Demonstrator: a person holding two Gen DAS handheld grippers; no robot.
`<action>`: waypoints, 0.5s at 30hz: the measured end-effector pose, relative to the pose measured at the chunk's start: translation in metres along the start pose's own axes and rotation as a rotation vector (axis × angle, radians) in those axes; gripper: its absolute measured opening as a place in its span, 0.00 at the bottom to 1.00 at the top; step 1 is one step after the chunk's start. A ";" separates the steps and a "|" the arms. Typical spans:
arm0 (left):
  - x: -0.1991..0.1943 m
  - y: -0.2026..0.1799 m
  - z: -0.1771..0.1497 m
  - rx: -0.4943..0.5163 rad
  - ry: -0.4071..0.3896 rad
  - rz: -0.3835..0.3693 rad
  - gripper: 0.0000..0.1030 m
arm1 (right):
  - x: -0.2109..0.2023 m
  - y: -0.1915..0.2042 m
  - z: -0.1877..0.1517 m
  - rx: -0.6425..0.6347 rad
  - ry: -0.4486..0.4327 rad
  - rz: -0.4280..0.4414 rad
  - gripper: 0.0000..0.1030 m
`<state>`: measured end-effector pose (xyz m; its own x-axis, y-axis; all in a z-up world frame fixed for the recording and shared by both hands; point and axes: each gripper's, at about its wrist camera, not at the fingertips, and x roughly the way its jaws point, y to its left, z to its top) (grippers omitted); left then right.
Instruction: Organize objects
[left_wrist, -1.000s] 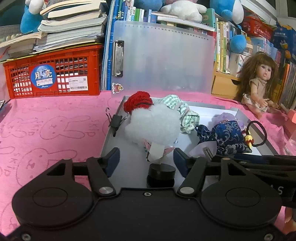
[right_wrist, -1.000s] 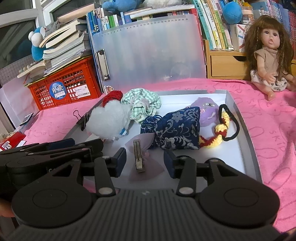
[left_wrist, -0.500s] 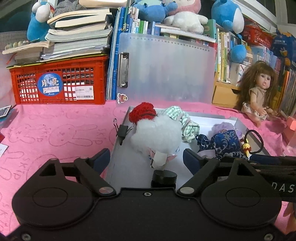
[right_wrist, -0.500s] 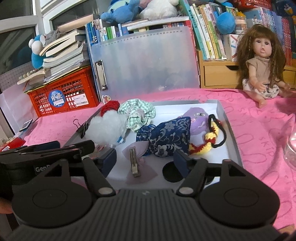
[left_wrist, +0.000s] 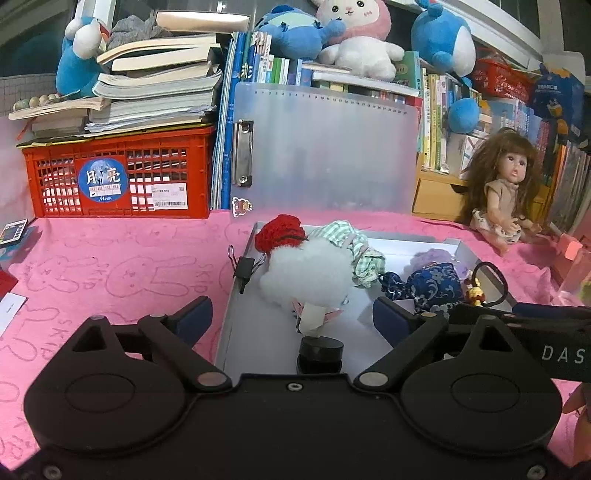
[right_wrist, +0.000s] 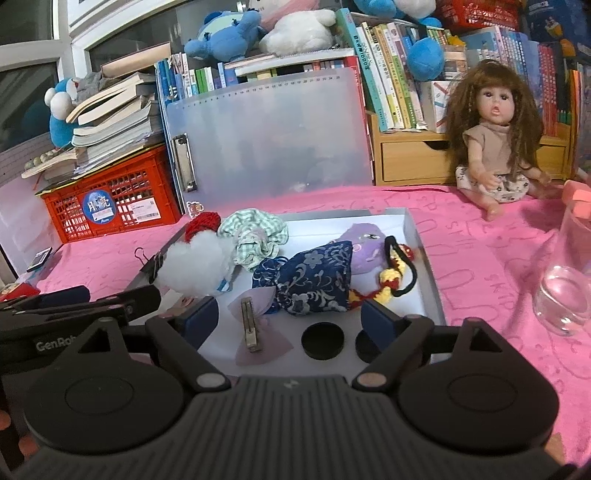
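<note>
Left gripper (left_wrist: 291, 319): our jaws stand wide and have just been opening; nothing is clamped, though a small black cylinder (left_wrist: 319, 353) stands between them at the lower centre of the left wrist view.
Right gripper (right_wrist: 290, 320): also wide and just been opening, holding nothing; a lilac bow clip (right_wrist: 256, 334) and a flat black disc (right_wrist: 322, 340) lie between the fingers without contact.
Tray (right_wrist: 424, 254): the white tray fills the middle of both views on the pink surface (left_wrist: 110, 266), and the task's things lie inside it.
Contents: a white fluffy piece (left_wrist: 308, 273) with a red knitted piece (left_wrist: 280, 232) above it, a green checked scrunchie (right_wrist: 255, 234), a blue patterned pouch (right_wrist: 314, 280), a purple plush (right_wrist: 364, 243) and a black hair tie (right_wrist: 402, 266) with yarn charms.
Tray edge: a black binder clip (left_wrist: 244, 266) grips the left rim.
Step in hand: we judge both grippers are free and choosing a next item.
Doing it well: we should pick one separate thing, such as the bow clip, centre it between the fingers, and close only once neighbours are clear; the pouch and purple plush overlap, so they may drag together.
Hazard: a clear glass (right_wrist: 563, 295) stands at the right edge of the right wrist view.
</note>
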<state>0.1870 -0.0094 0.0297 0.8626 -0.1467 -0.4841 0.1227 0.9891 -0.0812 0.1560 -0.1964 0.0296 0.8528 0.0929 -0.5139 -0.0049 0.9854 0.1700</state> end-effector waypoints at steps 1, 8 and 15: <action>-0.002 0.000 0.000 0.000 -0.001 -0.002 0.91 | -0.002 0.000 0.000 0.000 -0.003 -0.001 0.89; -0.014 0.000 -0.001 0.006 -0.005 -0.016 0.92 | -0.012 -0.001 0.001 -0.003 -0.018 -0.011 0.91; -0.026 0.001 -0.003 0.006 -0.010 -0.031 0.93 | -0.023 0.000 -0.001 -0.013 -0.031 -0.017 0.93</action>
<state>0.1630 -0.0043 0.0392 0.8633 -0.1773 -0.4726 0.1524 0.9841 -0.0909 0.1354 -0.1986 0.0406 0.8688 0.0717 -0.4899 0.0034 0.9886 0.1507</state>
